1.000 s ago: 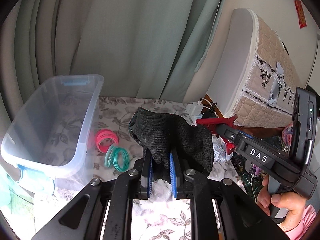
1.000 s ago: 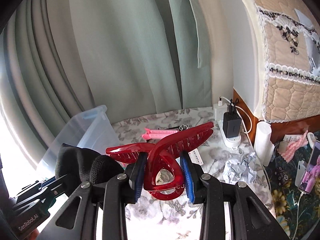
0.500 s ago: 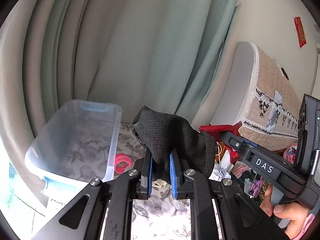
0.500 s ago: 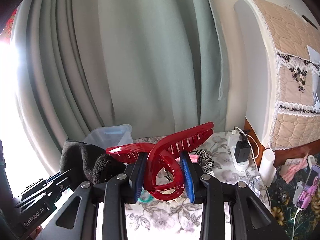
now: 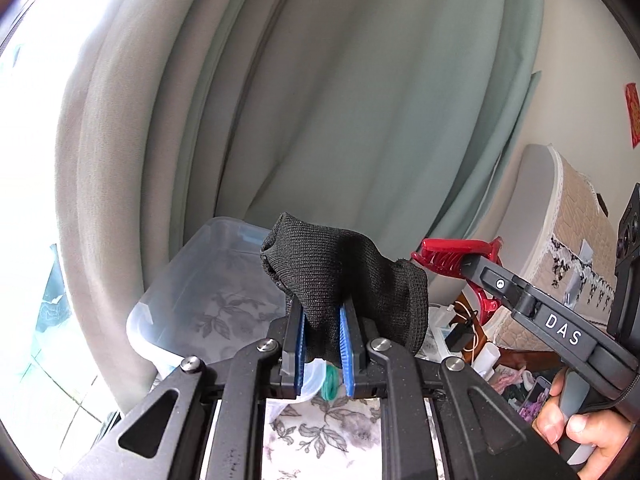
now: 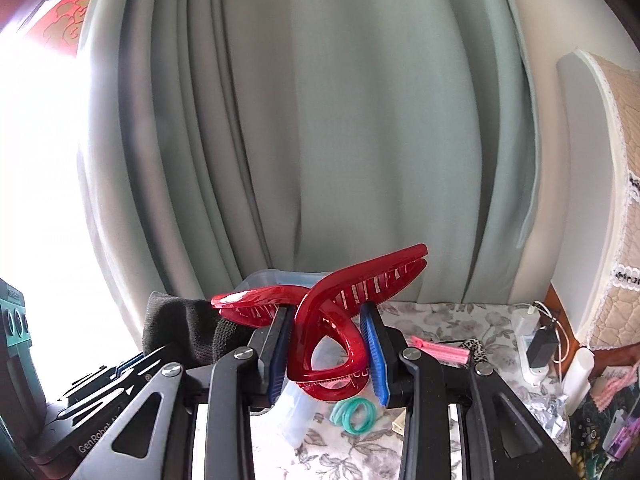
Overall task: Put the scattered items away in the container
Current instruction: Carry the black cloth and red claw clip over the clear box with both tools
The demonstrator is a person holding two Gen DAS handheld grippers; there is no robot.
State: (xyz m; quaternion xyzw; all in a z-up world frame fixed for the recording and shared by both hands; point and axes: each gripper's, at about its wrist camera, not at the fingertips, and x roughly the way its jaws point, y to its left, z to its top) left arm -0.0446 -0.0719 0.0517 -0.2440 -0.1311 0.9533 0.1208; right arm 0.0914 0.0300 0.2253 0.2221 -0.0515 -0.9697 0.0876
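- The left gripper [image 5: 322, 350], at the bottom centre of its own view, is clamped on a black knitted cloth [image 5: 344, 276] that bulges up above its blue pads [image 5: 345, 352].
- The clear plastic box [image 5: 208, 300] sits on the flowered tablecloth [image 5: 320, 440] left of centre, in front of the green curtain [image 5: 360, 100]; the cloth hangs near its right rim.
- The right gripper [image 6: 326, 354] grips a red hair claw [image 6: 332, 320] between its pads, one toothed arm pointing to the upper right.
- Below the claw, teal hair ties [image 6: 354, 414] lie on the tablecloth.
- At the right of that view lie a pink clip [image 6: 440, 352], a leopard scrunchie [image 6: 478, 350] and a charger [image 6: 540, 344].
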